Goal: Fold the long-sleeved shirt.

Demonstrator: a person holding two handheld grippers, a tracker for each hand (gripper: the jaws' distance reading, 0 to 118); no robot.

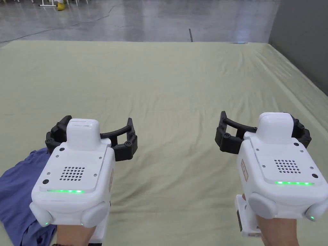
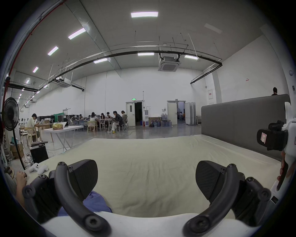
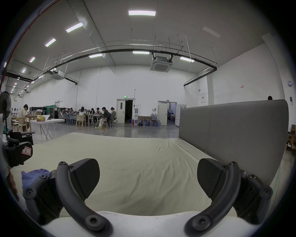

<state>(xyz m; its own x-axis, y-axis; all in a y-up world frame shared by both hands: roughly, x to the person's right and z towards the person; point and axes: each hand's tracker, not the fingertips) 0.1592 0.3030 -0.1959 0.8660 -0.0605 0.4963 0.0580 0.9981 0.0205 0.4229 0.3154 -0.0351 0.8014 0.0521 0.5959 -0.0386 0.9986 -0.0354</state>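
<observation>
You are in a large, open industrial-style workspace; a polished concrete floor (image 1: 144,19) stretches far ahead; strip lights (image 2: 144,14) and ceiling air-conditioning units (image 2: 168,64) hang overhead; people sit at tables (image 2: 104,119) far off to the left; a standing fan (image 2: 11,113) is at left; near you lies a wide bed-like surface under a pale green sheet (image 1: 166,96), with a grey padded panel (image 3: 232,128) along its right.

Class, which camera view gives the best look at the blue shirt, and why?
The head view: the blue shirt lies crumpled on the sheet, a broad patch visible. The left gripper view shows a piece between its jaws; the right gripper view shows a small bunch at far left.
</observation>
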